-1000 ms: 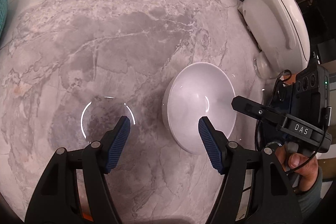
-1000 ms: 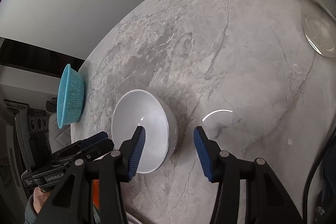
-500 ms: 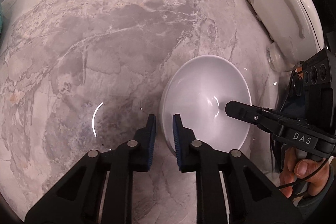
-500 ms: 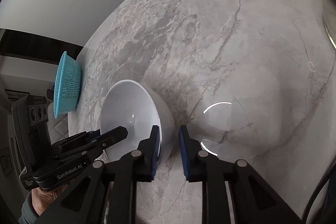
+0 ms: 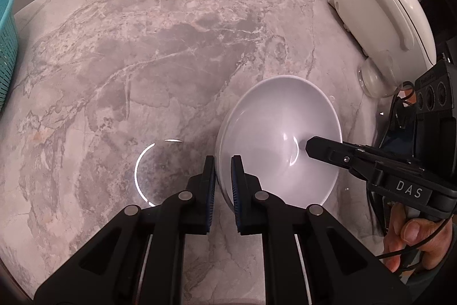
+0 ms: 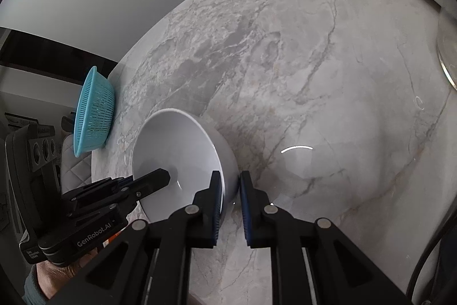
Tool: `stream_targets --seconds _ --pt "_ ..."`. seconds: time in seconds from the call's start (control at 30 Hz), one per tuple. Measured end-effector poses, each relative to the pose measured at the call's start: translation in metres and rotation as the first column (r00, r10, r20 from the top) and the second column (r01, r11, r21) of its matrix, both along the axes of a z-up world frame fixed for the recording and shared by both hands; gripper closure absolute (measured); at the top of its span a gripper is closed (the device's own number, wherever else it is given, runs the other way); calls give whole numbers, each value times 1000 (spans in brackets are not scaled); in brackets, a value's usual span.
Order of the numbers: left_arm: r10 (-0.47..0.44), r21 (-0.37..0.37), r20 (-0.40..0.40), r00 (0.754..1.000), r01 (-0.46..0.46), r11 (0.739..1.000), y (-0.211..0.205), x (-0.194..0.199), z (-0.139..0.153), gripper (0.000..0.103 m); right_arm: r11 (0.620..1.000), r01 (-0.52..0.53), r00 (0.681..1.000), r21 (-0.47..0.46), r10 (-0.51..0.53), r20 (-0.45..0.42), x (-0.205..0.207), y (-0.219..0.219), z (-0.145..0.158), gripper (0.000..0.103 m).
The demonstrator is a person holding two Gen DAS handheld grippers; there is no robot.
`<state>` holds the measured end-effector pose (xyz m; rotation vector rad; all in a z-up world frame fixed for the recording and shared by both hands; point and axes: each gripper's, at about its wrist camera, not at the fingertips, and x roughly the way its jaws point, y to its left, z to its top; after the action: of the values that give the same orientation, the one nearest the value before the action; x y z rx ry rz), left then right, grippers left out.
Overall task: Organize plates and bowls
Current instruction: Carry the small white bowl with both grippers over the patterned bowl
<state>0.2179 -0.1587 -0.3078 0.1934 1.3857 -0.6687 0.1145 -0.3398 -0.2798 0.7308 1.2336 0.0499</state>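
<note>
A white bowl [image 5: 274, 133] is on the grey marble table [image 5: 142, 47], right of centre in the left wrist view. My left gripper [image 5: 223, 162] is shut on its near rim, one blue pad inside and one outside. The right gripper's inner finger [image 5: 311, 146] reaches into the bowl from the right. The right wrist view has the bowl [image 6: 171, 145] at lower left. There my right gripper [image 6: 230, 179] straddles the opposite rim, its jaws closing, pads pressed on the wall. The left gripper's finger [image 6: 160, 177] pokes in from the left.
A teal colander [image 6: 94, 113] stands at the table's left edge. A white rice cooker [image 5: 385, 19] sits at the far right with a small clear glass piece [image 5: 371, 79] beside it. A clear glass dish [image 6: 447, 56] lies at the right edge. A hand [image 5: 411, 236] holds the right gripper.
Both grippers stood open beside the bowl a second ago. Each has closed onto the rim from opposite sides, and the bowl now looks larger in both views.
</note>
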Motion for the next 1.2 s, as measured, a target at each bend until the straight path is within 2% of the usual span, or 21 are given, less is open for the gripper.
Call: stream_targets --seconds 0.3,0.7,0.93,1.2 --pt "64 -30 39 997 -62 998 57 -21 47 94 997 -70 996 -22 71 54 -5 40 37 88" --pt "215 -54 77 974 -212 976 195 -72 94 94 970 -242 966 -4 242 90 -20 148 64 88" --pt "341 -50 71 938 -338 940 302 -119 105 94 923 -383 919 20 380 103 -30 229 73 88" --pt "476 -27 24 879 -475 879 409 -179 88 94 835 -549 834 26 546 78 -48 327 65 88"
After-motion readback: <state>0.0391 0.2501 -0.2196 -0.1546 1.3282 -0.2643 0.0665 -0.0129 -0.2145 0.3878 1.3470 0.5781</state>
